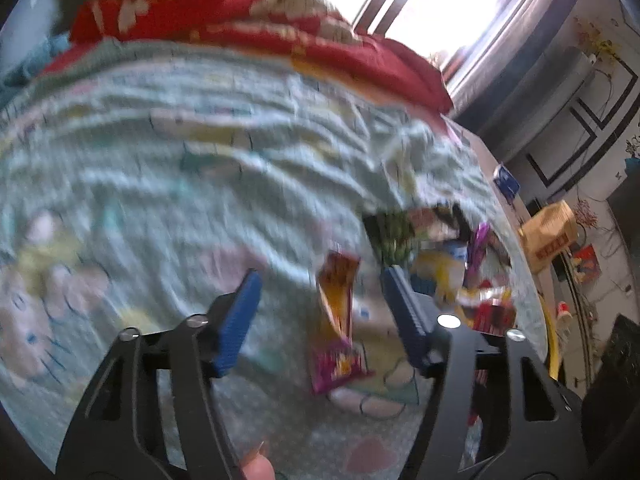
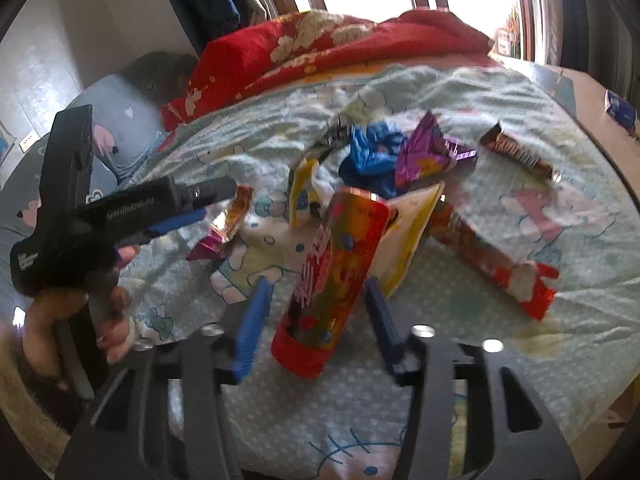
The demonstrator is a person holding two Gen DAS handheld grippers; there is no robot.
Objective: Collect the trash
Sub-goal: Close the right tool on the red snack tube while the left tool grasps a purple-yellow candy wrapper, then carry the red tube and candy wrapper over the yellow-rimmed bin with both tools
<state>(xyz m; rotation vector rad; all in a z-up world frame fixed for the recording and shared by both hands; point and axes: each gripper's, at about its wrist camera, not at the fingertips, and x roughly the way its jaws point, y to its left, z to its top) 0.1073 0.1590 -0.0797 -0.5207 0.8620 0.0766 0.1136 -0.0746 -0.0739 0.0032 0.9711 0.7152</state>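
In the left wrist view, blurred by motion, my left gripper (image 1: 321, 273) is open over the patterned bed sheet (image 1: 180, 184). An orange and purple snack wrapper (image 1: 336, 320) lies between its blue fingers. In the right wrist view my right gripper (image 2: 318, 280) is open around a red and gold tube can (image 2: 332, 280) lying on the sheet, with a small gap on each side. Behind it lie a blue wrapper (image 2: 372, 152), a purple wrapper (image 2: 424, 152), a brown bar (image 2: 520, 154), a long red wrapper (image 2: 496, 264) and a yellow-white bag (image 2: 404, 232). The left gripper (image 2: 216, 204), held by a hand, points at the small wrapper (image 2: 228, 224).
A red flowered quilt (image 2: 320, 40) is bunched at the head of the bed, with a grey pillow (image 2: 120, 120) to its left. A small blue box (image 2: 620, 110) sits on the bed's right edge. A brown paper bag (image 1: 550, 236) stands on the floor beyond that edge.
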